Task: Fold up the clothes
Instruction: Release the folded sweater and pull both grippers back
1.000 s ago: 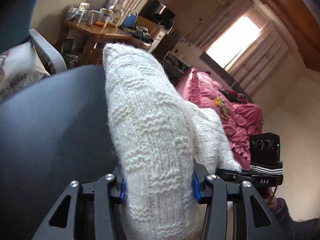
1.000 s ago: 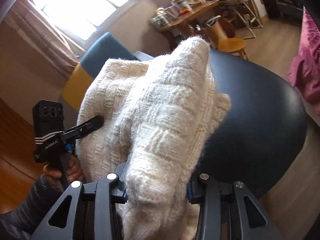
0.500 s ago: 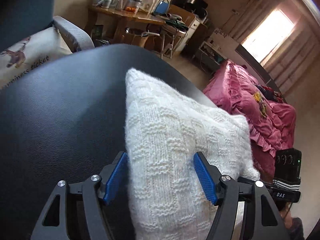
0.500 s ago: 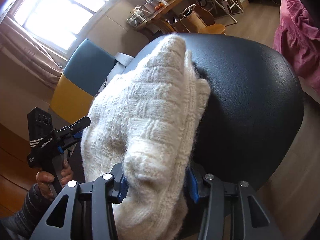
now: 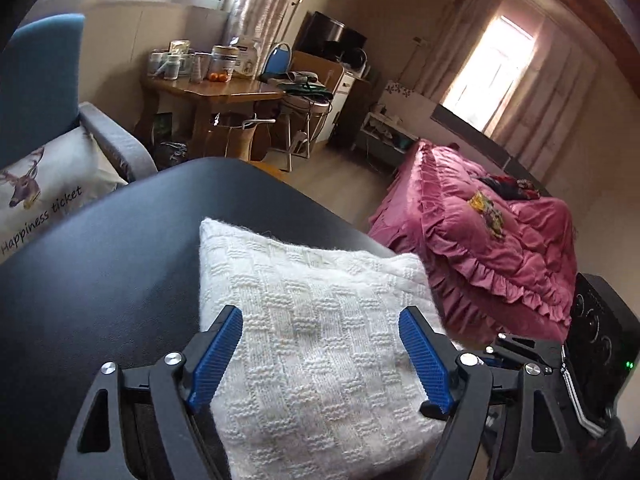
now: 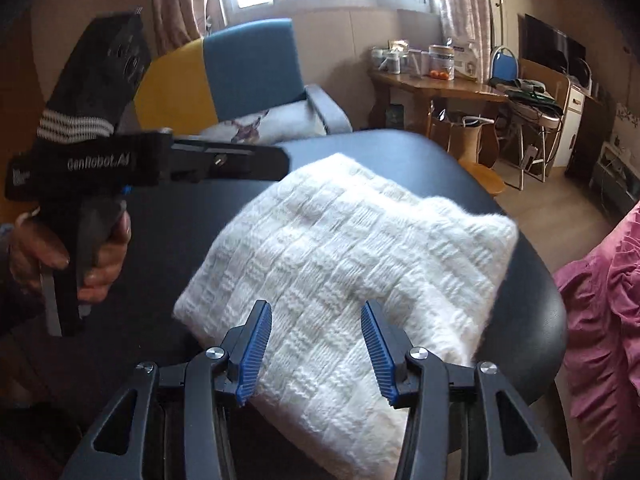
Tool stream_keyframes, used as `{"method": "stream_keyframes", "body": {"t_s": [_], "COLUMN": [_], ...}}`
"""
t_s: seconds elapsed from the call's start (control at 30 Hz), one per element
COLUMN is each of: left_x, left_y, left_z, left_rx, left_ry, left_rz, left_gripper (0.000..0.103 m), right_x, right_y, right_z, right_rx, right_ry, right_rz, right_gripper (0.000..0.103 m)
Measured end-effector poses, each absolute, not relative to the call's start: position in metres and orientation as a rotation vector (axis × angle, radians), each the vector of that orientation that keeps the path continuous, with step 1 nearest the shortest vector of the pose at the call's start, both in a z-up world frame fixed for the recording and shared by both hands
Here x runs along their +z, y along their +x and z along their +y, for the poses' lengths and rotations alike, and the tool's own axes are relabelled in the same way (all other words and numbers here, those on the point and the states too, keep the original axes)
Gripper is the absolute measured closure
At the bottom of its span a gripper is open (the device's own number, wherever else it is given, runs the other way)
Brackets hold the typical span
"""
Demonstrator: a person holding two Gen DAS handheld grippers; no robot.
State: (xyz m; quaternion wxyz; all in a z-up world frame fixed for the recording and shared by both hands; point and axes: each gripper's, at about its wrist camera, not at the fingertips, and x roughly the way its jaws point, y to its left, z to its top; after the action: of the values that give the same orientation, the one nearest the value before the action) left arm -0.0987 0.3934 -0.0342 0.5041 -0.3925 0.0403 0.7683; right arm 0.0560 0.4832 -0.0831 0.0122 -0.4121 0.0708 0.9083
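White knit sweater (image 5: 320, 344) folded flat on black round table (image 5: 100, 280), near the edge toward pink bed (image 5: 500, 240). Left gripper (image 5: 320, 356) over near edge of sweater, jaws wide and opening more, blue pads (image 5: 218, 356) apart from fabric on both sides, nothing held. Right gripper (image 6: 316, 352) approx. half open above sweater, pads not pressing the knit, no grip. Hand (image 6: 60, 256) on handle of left gripper, seen in right wrist view. Blue and yellow armchair (image 6: 240, 68) behind table.

Bare black desk (image 6: 520, 312) around the folded knit (image 6: 352, 256), open desk left of it in the left wrist view, armchair (image 6: 256, 76) beyond the far edge, pink bed (image 5: 500, 240) near the right side
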Motion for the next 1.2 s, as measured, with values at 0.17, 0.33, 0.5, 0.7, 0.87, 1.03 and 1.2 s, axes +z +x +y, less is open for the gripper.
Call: {"method": "stream_keyframes", "body": {"t_s": [0.17,0.33,0.5,0.7,0.87,1.03,1.2], "left_x": [-0.089,-0.108,-0.091,-0.037,-0.007,0.008,0.024], "left_y": [-0.104,-0.095,-0.094,-0.082,-0.055,-0.032,-0.003], "left_z": [0.424,0.427,0.415,0.365,0.320,0.292,0.285], "left_rx": [1.823,1.896,1.928,2.016,2.204,2.292,2.360], "left_ry": [-1.122,-1.098,-1.061,-0.968,-0.922,-0.934,-0.824], "left_rz": [0.259,0.306,0.243,0.110,0.153,0.169,0.273], "left_gripper": [0.023,0.023,0.023,0.013,0.001,0.000,0.000], "right_x": [-0.135,-0.144,-0.141,-0.099,-0.073,-0.064,-0.058], "right_y": [0.086,0.088,0.087,0.097,0.091,0.082,0.080], "right_z": [0.471,0.466,0.464,0.459,0.450,0.443,0.428], "right_rx": [2.747,2.716,2.716,2.732,2.652,2.651,2.671], "right_ry": [-1.341,-1.312,-1.300,-1.132,-1.044,-1.041,-1.070], "right_rz": [0.184,0.192,0.196,0.291,0.257,0.310,0.271], "right_gripper": [0.055,0.055,0.056,0.056,0.053,0.053,0.053]}}
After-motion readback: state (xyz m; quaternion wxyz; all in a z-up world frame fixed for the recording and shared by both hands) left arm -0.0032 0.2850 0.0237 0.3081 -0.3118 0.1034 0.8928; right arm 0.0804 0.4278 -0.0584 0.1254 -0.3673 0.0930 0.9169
